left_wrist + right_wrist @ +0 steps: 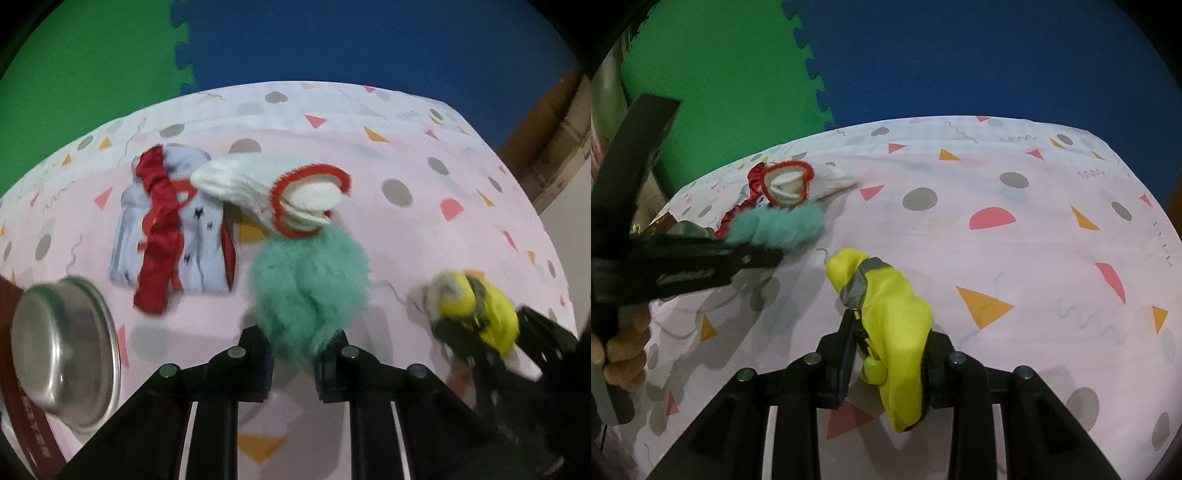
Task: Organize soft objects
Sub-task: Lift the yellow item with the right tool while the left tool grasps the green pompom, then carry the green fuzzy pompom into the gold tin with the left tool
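My left gripper [293, 352] is shut on a fluffy teal soft object [308, 284], held just above the pink patterned cloth; it also shows in the right wrist view [775, 227]. My right gripper [886, 347] is shut on a yellow fabric pouch with a grey band [890, 314], which also shows in the left wrist view [476, 310]. A white knit glove with red cuff [273, 195] lies beyond the teal object, next to a light blue sock [199, 236] and a red fabric strip [160, 236].
A steel bowl [66, 354] sits at the left on a dark red box [26, 424]. The cloth-covered table [997, 240] stretches to the right. Green and blue foam mats [332, 40] lie beyond the far edge. A cardboard box [554, 144] stands at right.
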Action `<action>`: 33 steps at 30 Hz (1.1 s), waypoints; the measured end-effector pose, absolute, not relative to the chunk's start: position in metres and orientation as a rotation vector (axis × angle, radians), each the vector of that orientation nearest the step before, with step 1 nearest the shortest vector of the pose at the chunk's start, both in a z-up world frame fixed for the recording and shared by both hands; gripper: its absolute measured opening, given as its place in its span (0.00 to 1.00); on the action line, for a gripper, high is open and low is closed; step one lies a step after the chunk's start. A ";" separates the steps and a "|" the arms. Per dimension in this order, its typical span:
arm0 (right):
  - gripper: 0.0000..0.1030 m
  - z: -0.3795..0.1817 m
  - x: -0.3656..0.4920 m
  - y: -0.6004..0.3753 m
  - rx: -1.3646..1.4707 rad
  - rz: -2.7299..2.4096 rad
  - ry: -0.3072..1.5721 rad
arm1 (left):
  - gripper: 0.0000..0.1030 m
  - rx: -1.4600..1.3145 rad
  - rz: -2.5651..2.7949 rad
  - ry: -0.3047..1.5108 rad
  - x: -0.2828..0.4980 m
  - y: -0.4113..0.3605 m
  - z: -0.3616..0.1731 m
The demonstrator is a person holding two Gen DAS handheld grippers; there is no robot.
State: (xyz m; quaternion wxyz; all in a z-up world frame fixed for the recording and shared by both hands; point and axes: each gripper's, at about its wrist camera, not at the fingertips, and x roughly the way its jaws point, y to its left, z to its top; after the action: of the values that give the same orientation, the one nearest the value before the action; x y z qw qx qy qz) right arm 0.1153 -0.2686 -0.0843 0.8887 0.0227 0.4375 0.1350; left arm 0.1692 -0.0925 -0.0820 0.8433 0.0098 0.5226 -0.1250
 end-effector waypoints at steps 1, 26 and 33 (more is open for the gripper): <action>0.30 -0.084 0.115 -0.269 0.047 0.280 0.909 | 0.14 0.024 -0.275 1.103 0.163 -0.092 -0.080; 0.31 -0.085 0.116 -0.258 -0.019 0.254 0.909 | 0.14 0.007 -0.153 1.025 0.065 -0.047 -0.035; 0.32 -0.085 0.115 -0.254 -0.047 0.241 0.908 | 0.14 -0.029 -0.095 0.999 0.050 -0.024 -0.020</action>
State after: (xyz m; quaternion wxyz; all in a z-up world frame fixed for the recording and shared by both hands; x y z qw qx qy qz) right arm 0.1154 -0.2541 -0.0849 0.8914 -0.0226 0.4376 0.1159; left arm 0.0502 -0.0242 -0.0203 0.8765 -0.0138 0.4790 -0.0453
